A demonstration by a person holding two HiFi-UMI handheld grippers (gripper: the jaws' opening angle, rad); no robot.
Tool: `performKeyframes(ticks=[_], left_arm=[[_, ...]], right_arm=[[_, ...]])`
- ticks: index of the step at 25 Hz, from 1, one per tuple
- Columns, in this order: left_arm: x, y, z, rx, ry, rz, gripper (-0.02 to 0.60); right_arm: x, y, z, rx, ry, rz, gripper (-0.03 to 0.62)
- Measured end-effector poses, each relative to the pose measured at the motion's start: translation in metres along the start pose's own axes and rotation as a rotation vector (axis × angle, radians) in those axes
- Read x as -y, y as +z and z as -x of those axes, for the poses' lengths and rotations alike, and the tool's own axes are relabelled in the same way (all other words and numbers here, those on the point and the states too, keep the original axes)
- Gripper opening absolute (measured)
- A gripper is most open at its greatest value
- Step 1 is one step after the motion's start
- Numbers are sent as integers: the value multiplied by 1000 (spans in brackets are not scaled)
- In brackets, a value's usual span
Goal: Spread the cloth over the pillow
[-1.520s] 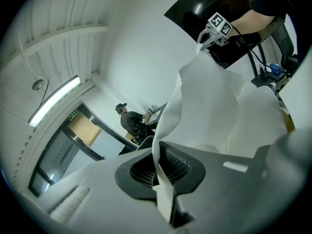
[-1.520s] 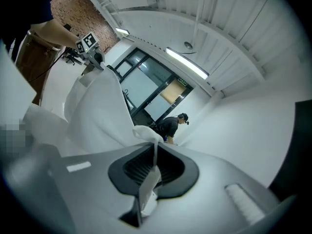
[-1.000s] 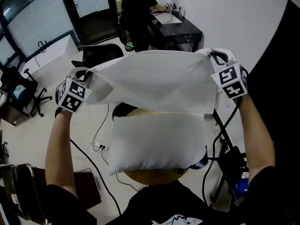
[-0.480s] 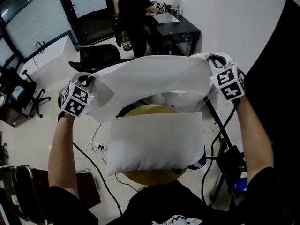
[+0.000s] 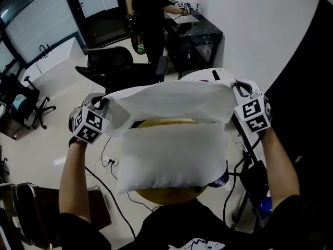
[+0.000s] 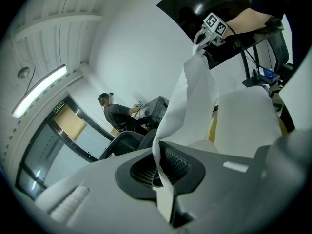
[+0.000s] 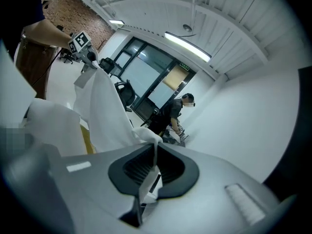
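**White cloth (image 5: 171,100) stretched above the far edge of the pillow (image 5: 171,160)**

You hold the cloth by its two upper corners, one in each gripper. Your left gripper (image 5: 105,103) is clamped tight on the left corner. In the left gripper view a strip of fabric runs pinched between the closed jaws and on toward the other gripper. Your right gripper (image 5: 237,89) is closed the same way on the right corner, with a thin fold of fabric caught between its jaws.

Between the two, the cloth spans left to right and sags a little in the middle. It hangs as a broad band across the far side of the pillow. In the head view its lower hem meets the pillow's far edge, but I cannot tell whether it touches there.

The white pillow lies flat on a round yellowish table (image 5: 161,123) close to your body. It hides most of the tabletop, and nearly all of its upper face is uncovered.

Cables (image 5: 106,163) trail on the floor left of the table. Far off, a person (image 5: 148,14) stands at a black desk (image 5: 200,33), and a black chair (image 5: 112,61) stands to its left.
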State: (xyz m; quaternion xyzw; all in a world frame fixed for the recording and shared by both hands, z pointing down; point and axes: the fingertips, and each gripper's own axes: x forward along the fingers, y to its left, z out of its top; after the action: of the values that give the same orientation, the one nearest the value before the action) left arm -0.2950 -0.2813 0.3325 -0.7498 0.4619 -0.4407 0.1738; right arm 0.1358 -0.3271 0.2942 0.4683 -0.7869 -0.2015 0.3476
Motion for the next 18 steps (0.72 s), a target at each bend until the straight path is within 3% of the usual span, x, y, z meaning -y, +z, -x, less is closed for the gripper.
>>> performKeyframes(ticks=[13,18], left_arm=[[32,-8,26,29,-10,2,0],[46,-2,51,52,-21,-35,0]], right_arm=[[-33,-24,44,9,-14,-102,15],[-35,-25,69,24,-34,-101,15]])
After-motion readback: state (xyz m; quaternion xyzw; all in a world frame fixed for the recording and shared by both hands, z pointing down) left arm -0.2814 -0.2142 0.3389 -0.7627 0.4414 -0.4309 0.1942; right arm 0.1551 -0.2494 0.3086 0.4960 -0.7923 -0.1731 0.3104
